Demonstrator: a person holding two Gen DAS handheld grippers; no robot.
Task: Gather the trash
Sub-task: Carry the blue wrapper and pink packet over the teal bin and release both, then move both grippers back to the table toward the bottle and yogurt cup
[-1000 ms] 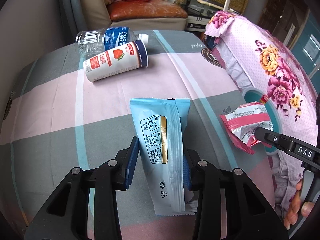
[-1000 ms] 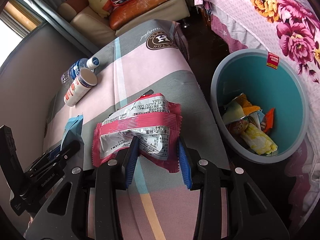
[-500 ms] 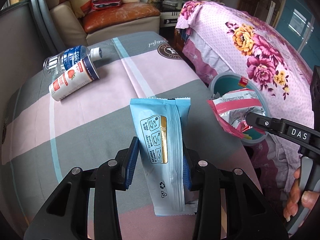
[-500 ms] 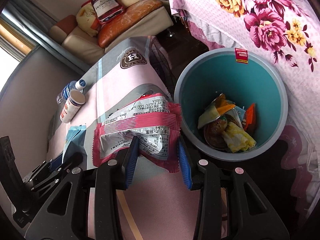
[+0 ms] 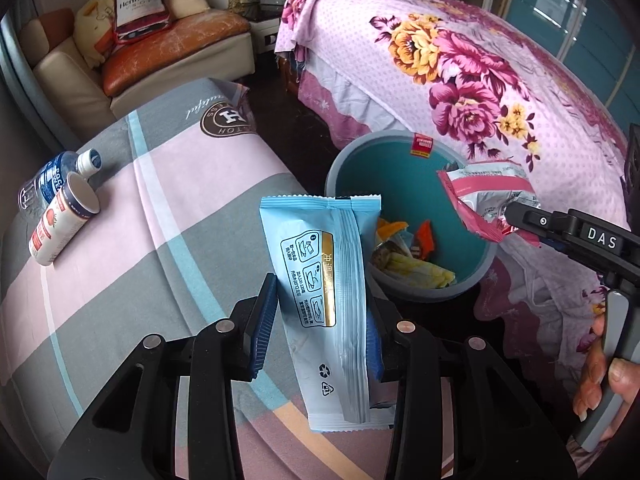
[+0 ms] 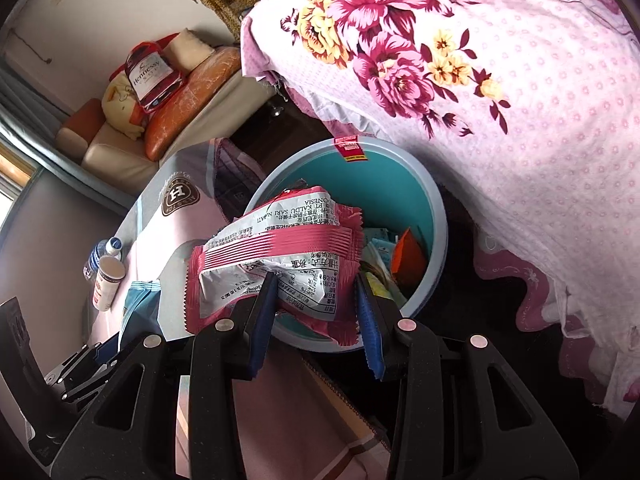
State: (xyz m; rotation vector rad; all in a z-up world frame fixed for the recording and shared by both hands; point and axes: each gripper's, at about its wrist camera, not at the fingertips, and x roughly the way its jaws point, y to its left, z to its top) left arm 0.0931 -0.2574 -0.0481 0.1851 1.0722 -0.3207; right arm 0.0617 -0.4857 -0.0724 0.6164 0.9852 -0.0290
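My left tool (image 5: 320, 320) holds one blue packet (image 5: 326, 300) at the frame centre; my right tool (image 6: 316, 312) grips one pink wrapper (image 6: 280, 256) above the teal bin (image 6: 434, 216). Some trash already lies inside. One bottle (image 5: 44, 184) and one yogurt cup (image 5: 60, 224) remain on the table (image 5: 168, 208), upper left.

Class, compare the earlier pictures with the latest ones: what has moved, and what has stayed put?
Both claws carried their wrappers off the bed toward the teal bin: the red wrapper now hangs over it, the blue packet nears its rim. Grips unchanged; the bottle and cup stayed put.
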